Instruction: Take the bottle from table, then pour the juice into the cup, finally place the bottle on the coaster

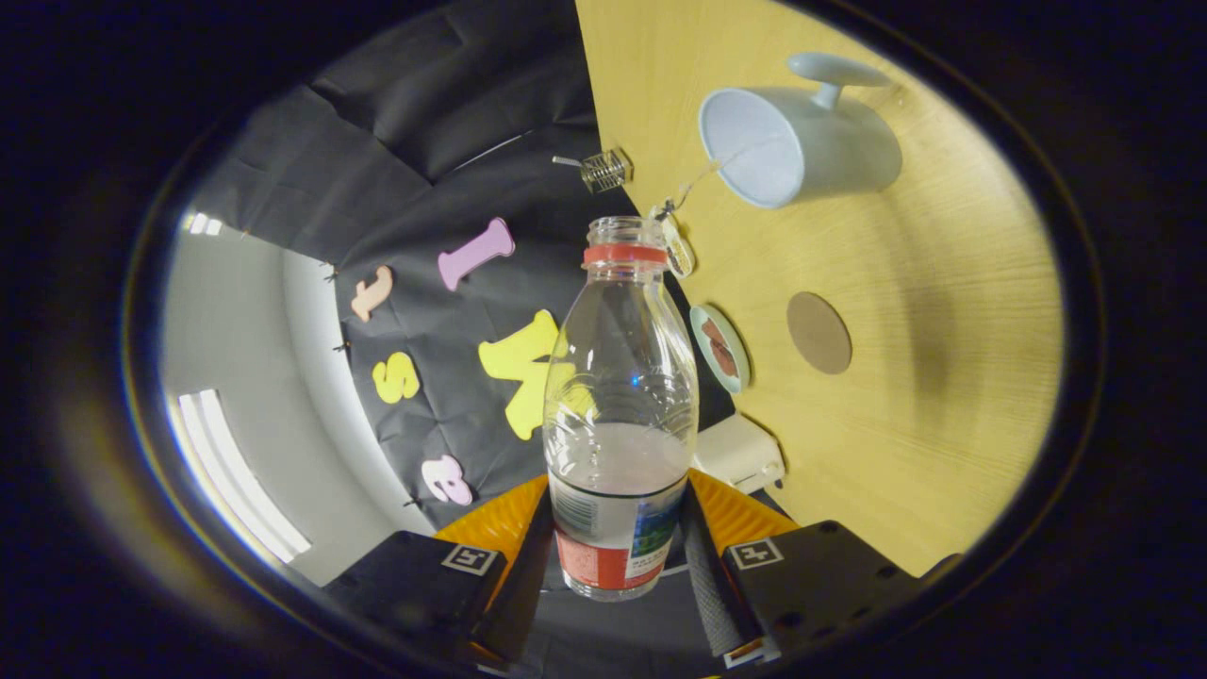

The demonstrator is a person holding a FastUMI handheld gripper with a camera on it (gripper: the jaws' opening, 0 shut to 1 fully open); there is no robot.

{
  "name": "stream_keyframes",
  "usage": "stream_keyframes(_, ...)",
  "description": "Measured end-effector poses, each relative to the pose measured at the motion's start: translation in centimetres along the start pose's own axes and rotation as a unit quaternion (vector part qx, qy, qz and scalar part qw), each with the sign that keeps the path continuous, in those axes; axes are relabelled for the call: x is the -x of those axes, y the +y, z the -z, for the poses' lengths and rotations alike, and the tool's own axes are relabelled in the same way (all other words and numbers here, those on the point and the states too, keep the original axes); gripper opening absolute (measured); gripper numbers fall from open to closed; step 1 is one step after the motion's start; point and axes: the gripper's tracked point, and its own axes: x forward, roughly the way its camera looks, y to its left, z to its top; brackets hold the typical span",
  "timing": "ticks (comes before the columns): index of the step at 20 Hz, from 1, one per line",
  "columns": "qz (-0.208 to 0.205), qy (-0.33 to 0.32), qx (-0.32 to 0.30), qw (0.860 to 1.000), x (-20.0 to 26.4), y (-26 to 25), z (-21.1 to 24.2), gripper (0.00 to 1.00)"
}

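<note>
Clear plastic, the bottle [620, 405] sits between the fingers of the hand-held gripper [618, 556], both pressing its labelled lower part. It has no cap, a red ring circles its neck, and a little pale juice rests low inside. The view is tilted, so the wooden desk [924, 377] stands to the right. Beyond the bottle's mouth the pale blue cup [801, 141] rests on the desk, a tea-bag string trailing from its rim. Nearer, a round brown coaster [818, 332] lies bare, a small dish [720, 347] just beside the bottle, a white box [743, 453] close to the fingers.
</note>
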Motion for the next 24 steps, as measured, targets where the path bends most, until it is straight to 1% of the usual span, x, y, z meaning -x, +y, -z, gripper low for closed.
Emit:
stream_keyframes(4, -0.006, -0.002, -0.016, 1.0, -0.4, 0.7, -0.2, 0.74)
stream_keyframes(9, -0.015, -0.01, -0.049, 0.999, -0.5, 1.8, -0.3, 0.74)
stream_keyframes(13, -0.016, -0.026, -0.084, 0.996, -0.5, 2.2, -1.4, 0.74)
stream_keyframes(19, -0.024, -0.036, -0.082, 0.996, -0.6, 2.6, -2.2, 0.74)
stream_keyframes(24, -0.021, -0.032, -0.071, 0.997, -0.7, 2.4, -1.7, 0.74)
